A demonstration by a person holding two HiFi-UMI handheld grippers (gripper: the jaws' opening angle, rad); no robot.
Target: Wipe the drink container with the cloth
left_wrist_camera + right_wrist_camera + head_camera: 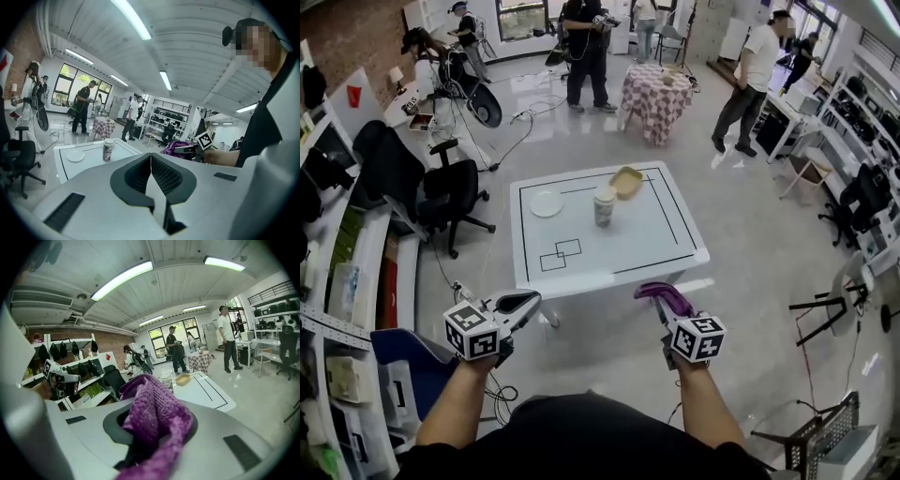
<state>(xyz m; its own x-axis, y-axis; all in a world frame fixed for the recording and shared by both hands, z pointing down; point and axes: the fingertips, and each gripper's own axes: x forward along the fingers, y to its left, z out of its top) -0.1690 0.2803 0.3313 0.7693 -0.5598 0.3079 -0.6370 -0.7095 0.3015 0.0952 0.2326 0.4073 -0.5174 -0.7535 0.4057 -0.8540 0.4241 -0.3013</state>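
Observation:
A patterned drink cup (605,205) with a white lid stands upright near the middle of the white table (656,246). It also shows in the left gripper view as the cup (108,150) and, small, in the right gripper view as the cup (166,381). My right gripper (652,292) is shut on a purple cloth (667,298), which bulges out of the jaws as a bunched cloth (154,420). My left gripper (532,302) is shut and empty, its jaws meeting (151,157). Both grippers hang short of the table's near edge, well apart from the cup.
On the table lie a white plate (547,203) left of the cup and a tan tray (626,182) behind it. A black office chair (450,194) stands left of the table. Several people stand at the far side of the room beside a checkered table (656,96).

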